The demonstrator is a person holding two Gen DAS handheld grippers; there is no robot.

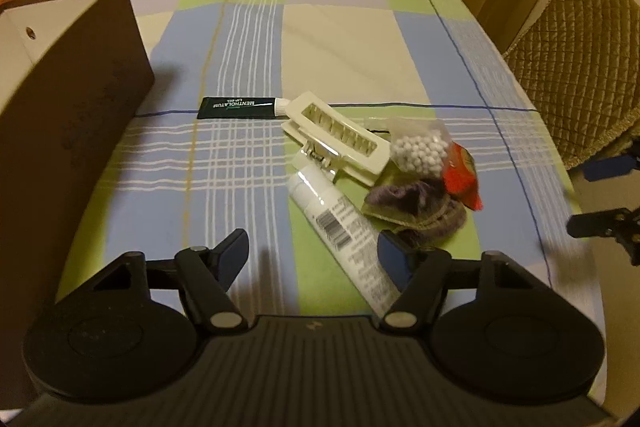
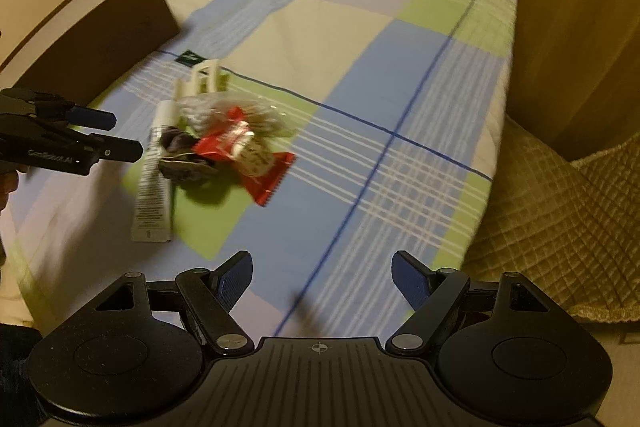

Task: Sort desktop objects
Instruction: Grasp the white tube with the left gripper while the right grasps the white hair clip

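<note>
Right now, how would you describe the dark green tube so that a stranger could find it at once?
Start from the brown box on the left of the checked tablecloth. Just right of the box's corner, the green tube lies flat, its white cap touching the white hair clip. Unlike the longer white tube, it is dark, with white "MENTHOLATUM" lettering.

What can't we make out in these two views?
- Box interior: left wrist view shows only its brown outer wall, and the frame edge cuts it off.
- Red packet print: motion blur in the right wrist view.
- White tube lower end: behind the left claw finger.
- Purple item: bunched under the bead bag; type unclear.
</note>
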